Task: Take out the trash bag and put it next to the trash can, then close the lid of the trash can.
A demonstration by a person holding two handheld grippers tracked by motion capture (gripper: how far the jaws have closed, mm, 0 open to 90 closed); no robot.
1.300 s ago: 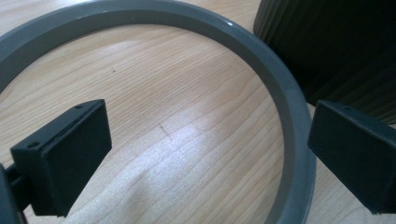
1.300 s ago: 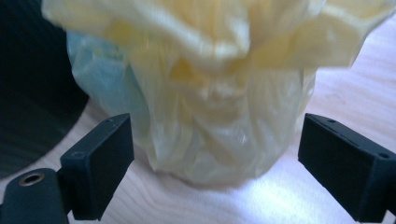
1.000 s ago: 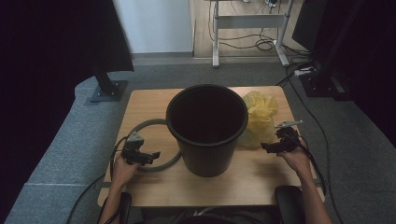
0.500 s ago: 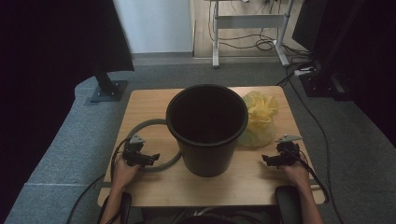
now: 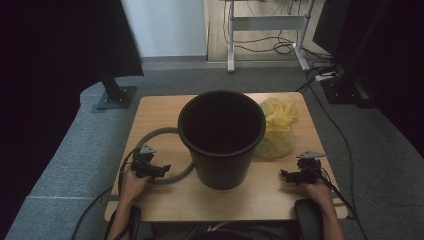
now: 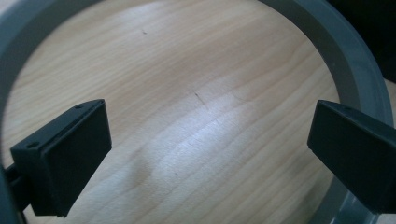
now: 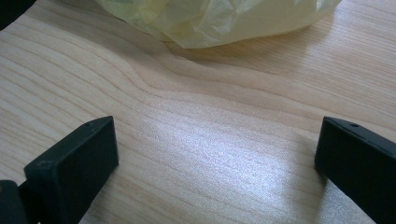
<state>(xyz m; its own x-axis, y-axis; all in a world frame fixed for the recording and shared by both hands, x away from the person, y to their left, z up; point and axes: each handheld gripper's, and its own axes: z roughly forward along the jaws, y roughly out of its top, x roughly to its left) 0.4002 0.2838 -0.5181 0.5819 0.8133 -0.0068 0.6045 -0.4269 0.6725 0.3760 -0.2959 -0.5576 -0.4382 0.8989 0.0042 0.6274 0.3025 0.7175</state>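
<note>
A black bucket (image 5: 222,137) stands upright in the middle of the wooden table (image 5: 260,197). A grey ring (image 5: 150,136) lies flat to its left, partly behind the bucket. A crumpled yellow plastic bag (image 5: 278,127) rests at the bucket's right. My left gripper (image 5: 161,170) is open over the near part of the grey ring (image 6: 336,51), jaws wide with bare wood between them. My right gripper (image 5: 286,175) is open low over the table, just short of the yellow bag (image 7: 219,18), holding nothing.
The table's front edge runs just before the person's hands. Grey carpet surrounds the table. A black stand base (image 5: 116,96) sits on the floor at the back left, and desk legs with cables (image 5: 280,47) are behind.
Both hands have drawn back toward the table's near edge. The right gripper has come down and away from the bag. The left gripper shifted slightly nearer over the ring.
</note>
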